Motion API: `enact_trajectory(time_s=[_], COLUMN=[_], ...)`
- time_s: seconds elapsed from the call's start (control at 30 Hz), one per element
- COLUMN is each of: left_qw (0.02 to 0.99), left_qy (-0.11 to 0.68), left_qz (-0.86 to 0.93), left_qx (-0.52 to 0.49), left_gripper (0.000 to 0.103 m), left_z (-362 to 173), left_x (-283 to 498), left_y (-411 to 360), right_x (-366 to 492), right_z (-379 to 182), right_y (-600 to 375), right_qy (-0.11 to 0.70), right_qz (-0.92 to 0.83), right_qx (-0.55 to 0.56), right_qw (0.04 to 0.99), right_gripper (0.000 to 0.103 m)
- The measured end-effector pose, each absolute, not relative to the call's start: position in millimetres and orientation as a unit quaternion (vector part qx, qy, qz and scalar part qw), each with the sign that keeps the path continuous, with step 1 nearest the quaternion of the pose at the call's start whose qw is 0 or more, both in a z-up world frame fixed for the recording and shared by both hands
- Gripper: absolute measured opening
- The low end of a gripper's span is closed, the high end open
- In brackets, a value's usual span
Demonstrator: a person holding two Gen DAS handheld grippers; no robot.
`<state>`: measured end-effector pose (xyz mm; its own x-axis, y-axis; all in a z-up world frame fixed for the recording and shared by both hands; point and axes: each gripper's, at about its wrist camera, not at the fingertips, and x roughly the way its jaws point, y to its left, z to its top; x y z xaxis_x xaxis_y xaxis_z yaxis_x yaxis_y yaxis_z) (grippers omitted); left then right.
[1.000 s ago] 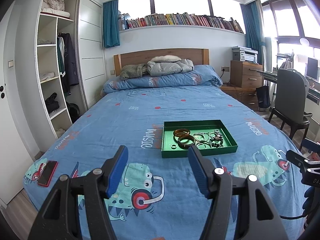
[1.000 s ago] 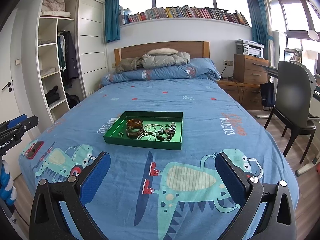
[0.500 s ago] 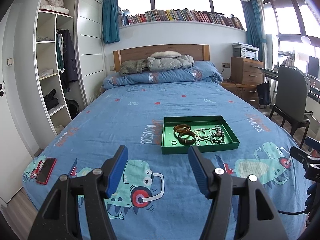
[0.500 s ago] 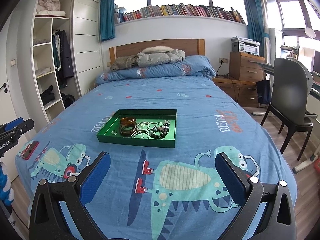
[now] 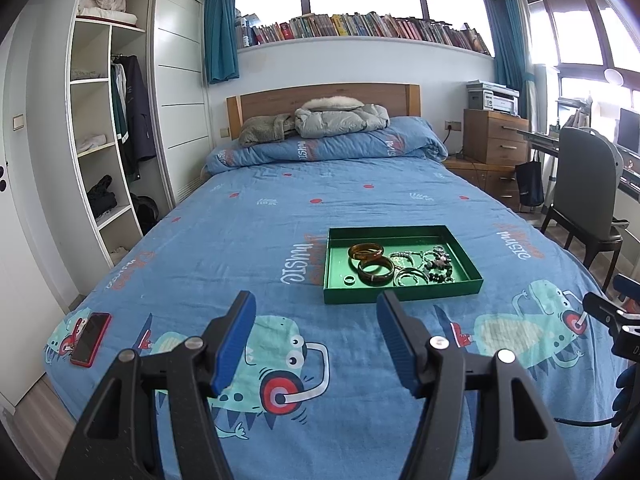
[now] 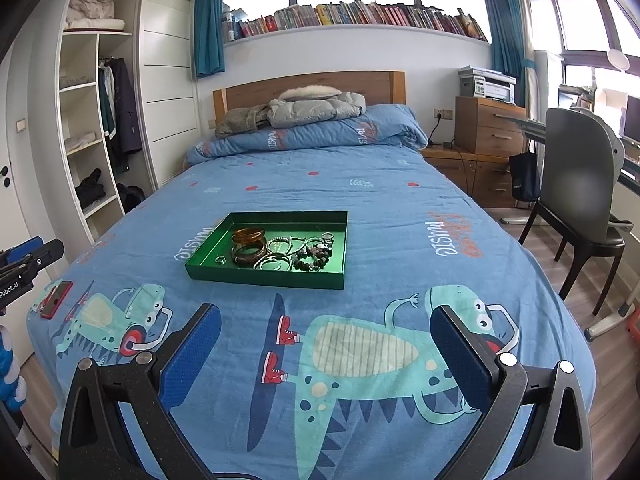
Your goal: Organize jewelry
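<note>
The left gripper (image 5: 314,330), with blue ribbed pads on black arms, is held over the near end of the bed with its jaws moderately spread and nothing between them. The right gripper (image 6: 326,334) is spread wider and is likewise empty. Both are well short of the shallow green rectangular tray (image 5: 404,295), which is taken here as the landmark and lies on the blue cartoon-printed bedspread (image 5: 256,240).

All the jewelry is gathered in the near half of the tray. Two brown glossy bangles (image 5: 371,261) lie toward its left, one partly over the other; a small dark ring (image 5: 349,279) sits at their near left; thin silvery bracelets (image 5: 409,276) lie to the right of the bangles, and a dark beaded strand (image 5: 439,270) lies nearest the right wall.

The bangles are judged rigid, light and slippery, best pinched across one side of the hoop. The silvery bracelets may be tangled, so snagging is to be expected. The beaded strand is presumed limp and would sag from any grip. The ring is small and easily lost against the tray floor.

A red-cased phone (image 5: 90,339), lying well to the left of the tray, is seen plainly in the left wrist view. The tray's right wall and the beads beside it are shown more clearly in the right wrist view.
</note>
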<state>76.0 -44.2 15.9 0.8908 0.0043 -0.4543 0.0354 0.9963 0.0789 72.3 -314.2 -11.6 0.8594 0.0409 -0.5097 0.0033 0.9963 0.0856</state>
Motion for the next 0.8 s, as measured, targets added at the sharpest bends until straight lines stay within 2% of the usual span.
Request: enact_trajectory(time_s=[0.8], left_qw=[0.970], left_qy=[0.238], left_qz=[-0.006], left_qx=[0.042], left_gripper=[0.061], left_z=[7.3], left_x=[78.7], left_y=[-41.4], right_x=[74.5], right_z=[-16.4], right_y=[-316.7], right_qy=[0.270], right_qz=[0.004], right_qx=[0.041], right_qw=[0.962], right_gripper=[0.103])
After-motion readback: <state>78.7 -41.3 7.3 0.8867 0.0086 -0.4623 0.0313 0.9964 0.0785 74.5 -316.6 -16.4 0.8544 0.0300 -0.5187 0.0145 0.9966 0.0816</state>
